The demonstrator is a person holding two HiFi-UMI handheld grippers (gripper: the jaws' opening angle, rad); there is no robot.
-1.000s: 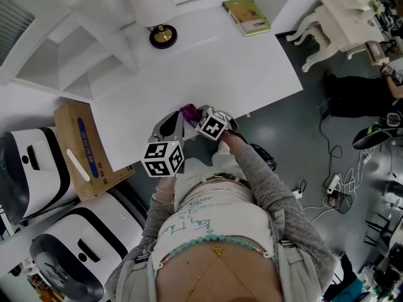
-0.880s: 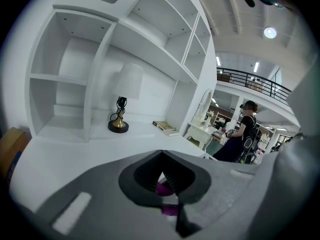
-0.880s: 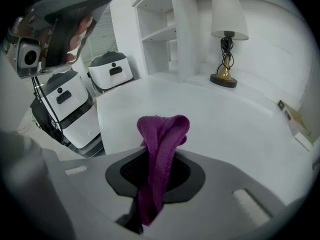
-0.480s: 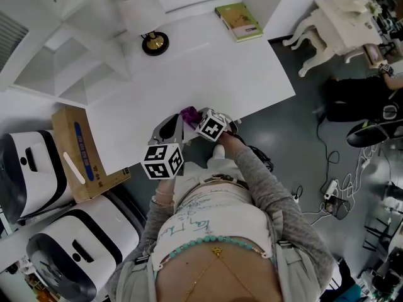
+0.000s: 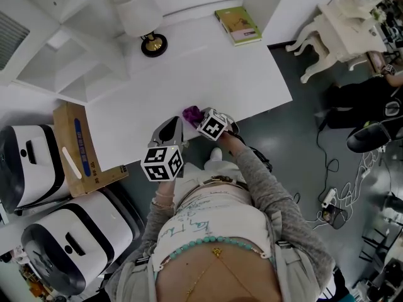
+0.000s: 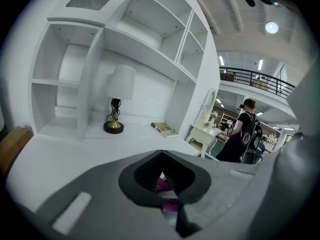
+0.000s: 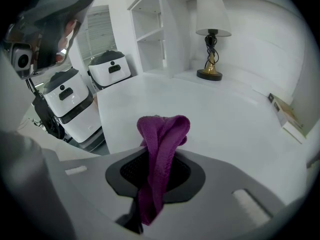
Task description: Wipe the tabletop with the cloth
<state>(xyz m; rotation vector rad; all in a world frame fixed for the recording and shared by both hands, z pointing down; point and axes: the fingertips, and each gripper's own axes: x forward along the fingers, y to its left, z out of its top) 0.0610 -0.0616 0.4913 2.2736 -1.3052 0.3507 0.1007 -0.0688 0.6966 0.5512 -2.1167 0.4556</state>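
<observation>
The purple cloth (image 7: 162, 134) sticks up between the jaws of my right gripper (image 7: 160, 153), which is shut on it. In the head view the cloth (image 5: 191, 113) hangs just over the near edge of the white tabletop (image 5: 208, 68), with the right gripper (image 5: 198, 118) behind it. My left gripper (image 5: 170, 124) sits close to the cloth's left, over the same edge. In the left gripper view its jaws (image 6: 161, 155) meet at the tips; a sliver of purple shows through the opening behind them.
A lamp (image 5: 141, 17) and a green book (image 5: 238, 25) stand at the table's far side, under white shelves (image 5: 56, 61). A cardboard box (image 5: 75, 146) and two white machines (image 5: 25, 168) sit at the left. A white dressing table (image 5: 340, 24) is at the right.
Both grippers and the cloth stay at the table's near edge. The head camera has shifted a little, so the table and lamp sit slightly further left.
</observation>
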